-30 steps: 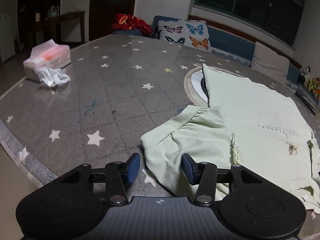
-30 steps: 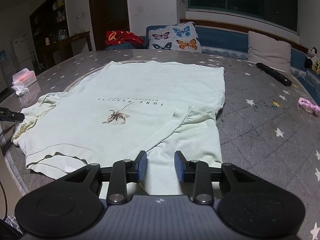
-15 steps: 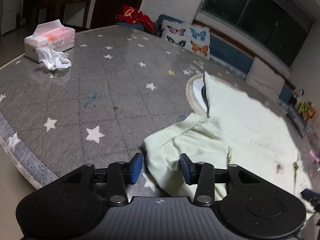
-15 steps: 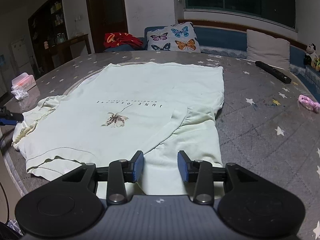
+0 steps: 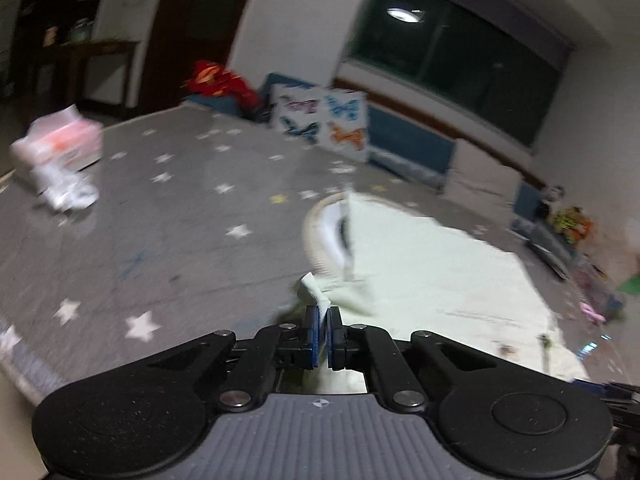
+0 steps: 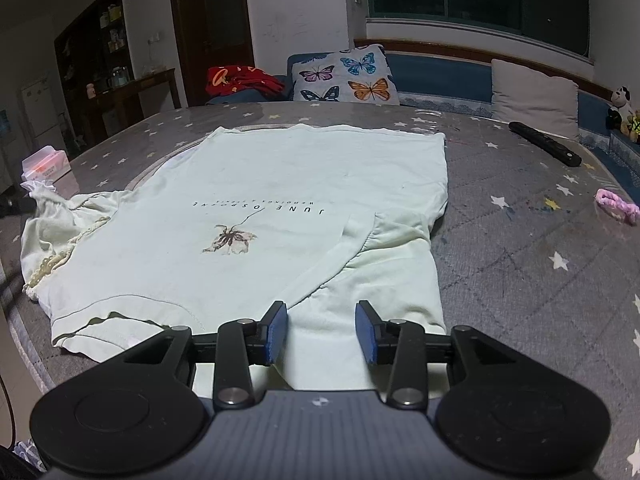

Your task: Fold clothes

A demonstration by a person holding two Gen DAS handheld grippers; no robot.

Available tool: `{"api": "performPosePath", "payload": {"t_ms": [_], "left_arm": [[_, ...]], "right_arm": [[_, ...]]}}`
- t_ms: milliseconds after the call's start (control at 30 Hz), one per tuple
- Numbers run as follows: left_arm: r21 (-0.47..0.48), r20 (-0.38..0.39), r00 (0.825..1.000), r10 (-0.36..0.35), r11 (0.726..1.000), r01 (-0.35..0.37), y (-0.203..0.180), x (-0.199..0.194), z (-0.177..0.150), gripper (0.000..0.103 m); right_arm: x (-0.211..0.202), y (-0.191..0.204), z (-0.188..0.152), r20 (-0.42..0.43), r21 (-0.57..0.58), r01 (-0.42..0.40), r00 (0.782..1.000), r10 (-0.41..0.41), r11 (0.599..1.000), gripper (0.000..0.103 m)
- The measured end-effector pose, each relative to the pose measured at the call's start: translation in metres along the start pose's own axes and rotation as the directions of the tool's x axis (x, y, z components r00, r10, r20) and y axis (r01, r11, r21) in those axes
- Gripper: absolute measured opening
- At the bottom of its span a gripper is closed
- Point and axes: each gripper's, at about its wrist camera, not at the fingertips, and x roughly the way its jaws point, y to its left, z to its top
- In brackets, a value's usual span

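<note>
The pale green T-shirt [image 6: 304, 200] lies spread print-up on the star-patterned worktop [image 6: 520, 264], where the left gripper [image 5: 322, 334] has its fingers pressed together pinching one sleeve's edge, while the right gripper [image 6: 322, 330] holds its fingers spread over the other sleeve [image 6: 384, 264].

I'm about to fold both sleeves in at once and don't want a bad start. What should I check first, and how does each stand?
1. left gripper shut on the left sleeve: ok.
2. right gripper gripping the right sleeve: not ok, jaws open with cloth between them.
3. T-shirt body lies flat: ok.
4. remote and pink band clear of the shirt: ok.
5. Hem corners aligned: cannot tell.
</note>
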Motion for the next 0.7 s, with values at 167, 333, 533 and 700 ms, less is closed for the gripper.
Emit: {"api": "performPosePath", "payload": {"t_ms": [167,333,533,700], "left_arm": [[0.093,-0.004,0.992,-0.128,0.987,0.127,-0.036,-0.003,-0.001,0.004],[0.217,-0.06,0.976,-0.21,0.951,0.218,-0.074,0.005,-0.013,0.004],[0.346,-0.173,0.955,-0.24,0.893,0.287,-0.102,0.02,-0.028,0.005],[0.434,-0.248,0.934,-0.258,0.832,0.345,-0.113,0.023,-0.027,0.015]], "right_arm": [[0.0,0.0,-0.001,0.002,0.003,-0.001,1.0,0.001,1.0,0.038],[0.0,-0.001,-0.001,0.004,0.005,-0.005,1.0,0.005,1.0,0.038],[0.0,-0.002,-0.001,0.004,0.006,-0.007,1.0,0.007,1.0,0.038],[0.001,-0.002,0.0,-0.001,0.006,-0.008,1.0,0.008,1.0,0.038]]}}
